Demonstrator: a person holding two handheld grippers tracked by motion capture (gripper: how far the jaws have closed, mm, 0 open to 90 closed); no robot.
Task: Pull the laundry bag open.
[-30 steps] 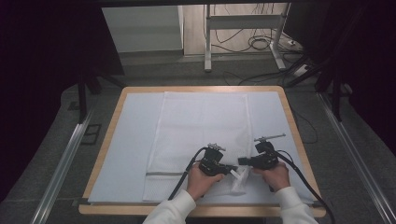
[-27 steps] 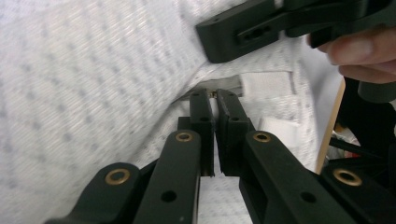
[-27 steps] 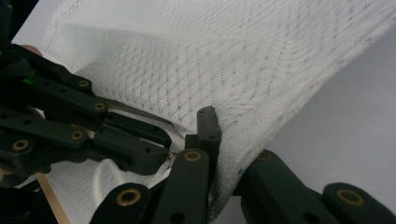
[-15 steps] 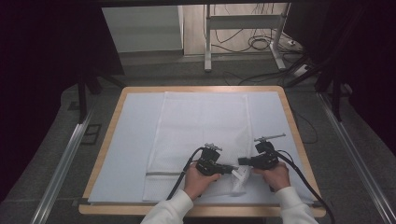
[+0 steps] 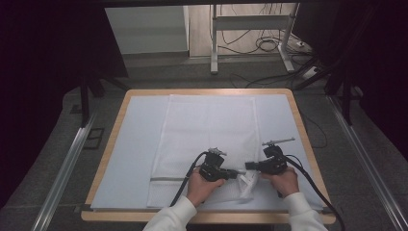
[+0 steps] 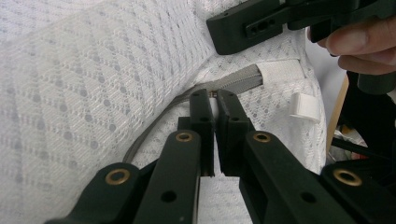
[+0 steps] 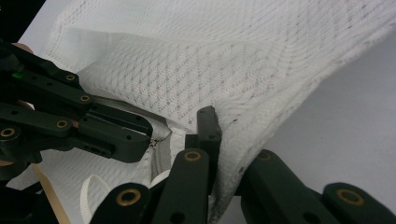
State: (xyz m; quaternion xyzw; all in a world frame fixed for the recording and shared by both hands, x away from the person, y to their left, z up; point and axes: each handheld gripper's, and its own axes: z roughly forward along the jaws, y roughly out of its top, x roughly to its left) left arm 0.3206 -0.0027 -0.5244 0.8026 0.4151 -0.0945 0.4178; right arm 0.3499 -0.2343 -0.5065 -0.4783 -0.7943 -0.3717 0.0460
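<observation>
So the white mesh laundry bag (image 5: 207,144) is lying flat on the pale mat (image 5: 139,144), reaching from the table's far edge almost to the near one, and I'm working its grey zipper (image 6: 233,81) by the near right corner. My left gripper (image 6: 215,95) is clenched on the zipper's metal pull, and my right gripper (image 7: 217,135) is clamped on a fold of mesh at the bag's corner, lifting it a bit off the mat. What worries me: that pull is tiny, so if I tug at an angle it'll probably pop out of the jaws, or the loose mesh bunches into the slider and jams. If my right grip slips, the whole bag just drags along instead. Both hands sit low at the near edge, grippers pointing at each other, nearly tip to tip.
</observation>
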